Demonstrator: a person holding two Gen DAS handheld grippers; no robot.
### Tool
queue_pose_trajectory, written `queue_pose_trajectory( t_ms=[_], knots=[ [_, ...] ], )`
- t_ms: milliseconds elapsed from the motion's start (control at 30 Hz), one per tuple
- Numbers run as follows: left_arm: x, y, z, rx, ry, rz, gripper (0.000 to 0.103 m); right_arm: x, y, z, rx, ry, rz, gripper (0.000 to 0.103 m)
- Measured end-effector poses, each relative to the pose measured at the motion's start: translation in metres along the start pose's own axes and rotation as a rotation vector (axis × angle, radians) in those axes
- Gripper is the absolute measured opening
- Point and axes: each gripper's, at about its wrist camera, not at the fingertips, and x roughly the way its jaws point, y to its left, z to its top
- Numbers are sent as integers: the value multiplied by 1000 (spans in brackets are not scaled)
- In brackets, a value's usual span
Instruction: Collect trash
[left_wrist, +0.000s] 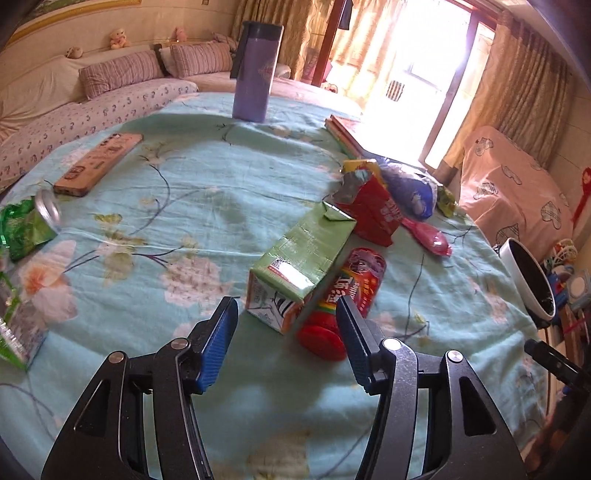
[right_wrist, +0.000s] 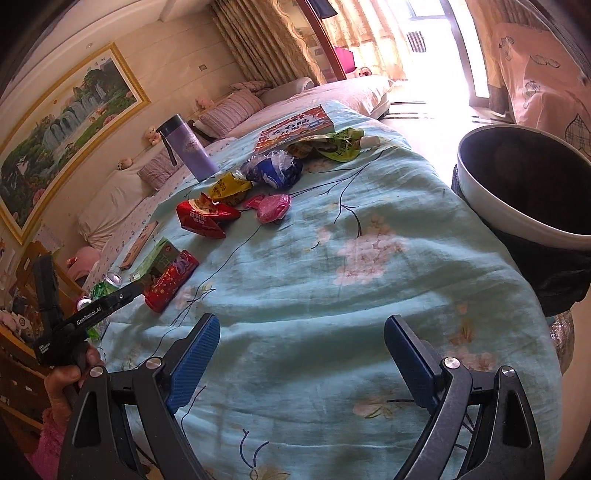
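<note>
My left gripper (left_wrist: 286, 306) is open and empty, just in front of a green drink carton (left_wrist: 299, 262) lying on its side and a red candy tube (left_wrist: 343, 299) beside it. Behind them lie a torn red packet (left_wrist: 373, 210), a blue wrapper (left_wrist: 410, 188) and a pink spoon (left_wrist: 428, 238). A can (left_wrist: 48, 210) and green wrappers (left_wrist: 22, 229) lie at the left. My right gripper (right_wrist: 301, 326) is open and empty over bare cloth. The right wrist view shows the carton (right_wrist: 157, 262), tube (right_wrist: 170, 280), red packet (right_wrist: 205, 218), blue wrapper (right_wrist: 275, 170) and yellow wrapper (right_wrist: 227, 188). The trash bin (right_wrist: 524, 181) stands at the table's right edge.
A purple thermos (left_wrist: 255, 74) stands at the far side of the table (left_wrist: 207, 199). A flat brown box (left_wrist: 99, 162) lies far left, books (left_wrist: 347, 136) far right. The bin also shows in the left wrist view (left_wrist: 528, 280). A sofa runs behind the table.
</note>
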Motion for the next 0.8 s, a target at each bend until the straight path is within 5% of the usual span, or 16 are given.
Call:
queue_pose_trajectory(
  t_ms=[67,133,167,400,433,500,633,800],
  knots=[
    [6,-2,2,1,1,-30,54,0,-2,0,8,1,2,92],
    [7,-11,4,18,11,-75,28,-1,-5,1,13,-1,2,92],
    [7,-16,4,25,19,-97,23,-2,-6,1,14,-4,1,92],
    [2,-77,-11,92,48,-211,12,-10,-18,6,39,-27,3,92],
    [2,-86,-13,91,67,-259,1,-11,-19,6,40,-30,1,92],
    [5,-106,-18,84,115,-338,1,-13,-22,7,47,-35,0,92],
    [1,-135,-25,132,122,-344,1,-17,-24,8,54,-43,0,92],
    [-21,-127,-22,158,64,-310,1,-17,-21,7,35,-38,10,92]
  ],
)
